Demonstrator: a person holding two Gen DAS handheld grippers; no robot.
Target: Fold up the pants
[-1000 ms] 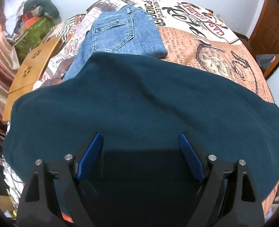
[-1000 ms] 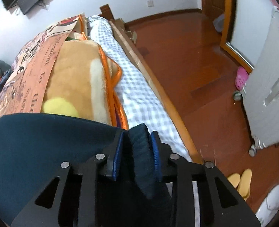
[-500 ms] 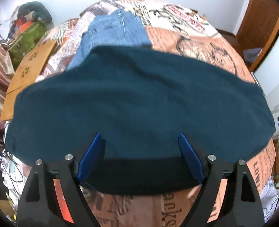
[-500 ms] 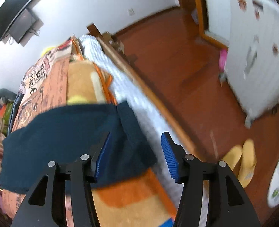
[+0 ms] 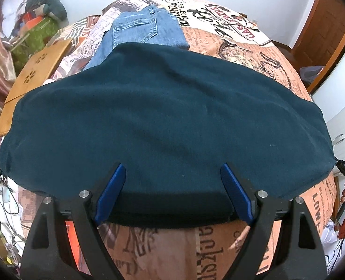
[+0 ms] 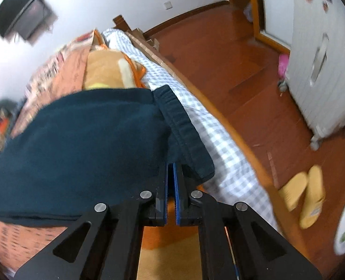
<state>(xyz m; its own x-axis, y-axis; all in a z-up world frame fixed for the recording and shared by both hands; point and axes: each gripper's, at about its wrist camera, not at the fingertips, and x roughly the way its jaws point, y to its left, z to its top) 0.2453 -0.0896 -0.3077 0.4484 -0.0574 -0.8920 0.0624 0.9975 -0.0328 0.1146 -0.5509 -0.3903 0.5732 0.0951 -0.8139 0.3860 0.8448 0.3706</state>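
You're at a bed (image 5: 254,53) with a newsprint-style cover, wood floor (image 6: 254,74) alongside. The dark teal pants (image 5: 160,121) lie folded flat, long axis across your left view, waistband end toward the floor side. Left gripper (image 5: 173,175) gapes wide above them, empty. Right gripper (image 6: 172,170) has just snapped closed, apparently on nothing, though it's blurry.

Bedspread (image 5: 230,46) print, beyond the jeans (image 5: 146,30): upside-down "CASA TRADER" badge and "RELECTICKE POWDAER", its near edge: partial "LOWE", other lettering too broken to read
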